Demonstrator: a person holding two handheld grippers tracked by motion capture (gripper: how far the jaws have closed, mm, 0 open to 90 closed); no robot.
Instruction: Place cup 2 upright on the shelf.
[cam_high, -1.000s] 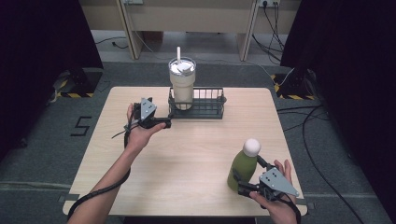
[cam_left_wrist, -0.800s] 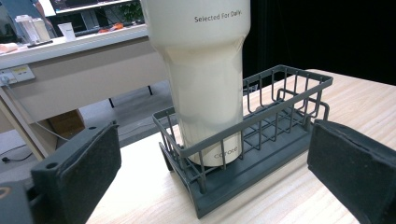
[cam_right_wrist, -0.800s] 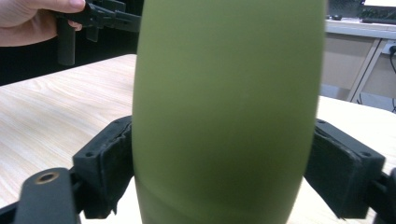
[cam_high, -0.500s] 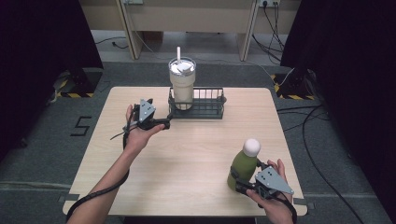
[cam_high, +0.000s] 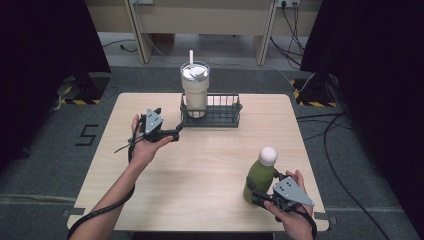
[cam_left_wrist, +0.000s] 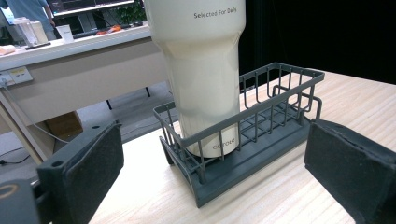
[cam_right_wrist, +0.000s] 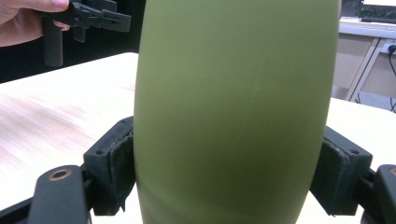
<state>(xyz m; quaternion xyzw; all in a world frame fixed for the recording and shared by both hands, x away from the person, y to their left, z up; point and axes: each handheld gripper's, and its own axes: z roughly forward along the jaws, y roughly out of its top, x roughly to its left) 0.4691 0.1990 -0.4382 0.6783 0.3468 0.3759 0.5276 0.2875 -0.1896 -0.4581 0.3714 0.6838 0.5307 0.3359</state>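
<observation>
One green bottle, smooth matte, likely slippery and bottom-heavy if filled; low on the belly is the safest hold. Rounded body, white ball cap. It stands on the bench, well apart from the wire rack, nearer the person. Right tongs have just closed onto its lower body; left tongs gape wide, empty, beside the rack.

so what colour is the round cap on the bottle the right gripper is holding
White, on an olive-green bottle; the round cap shows best in the high view.
</observation>
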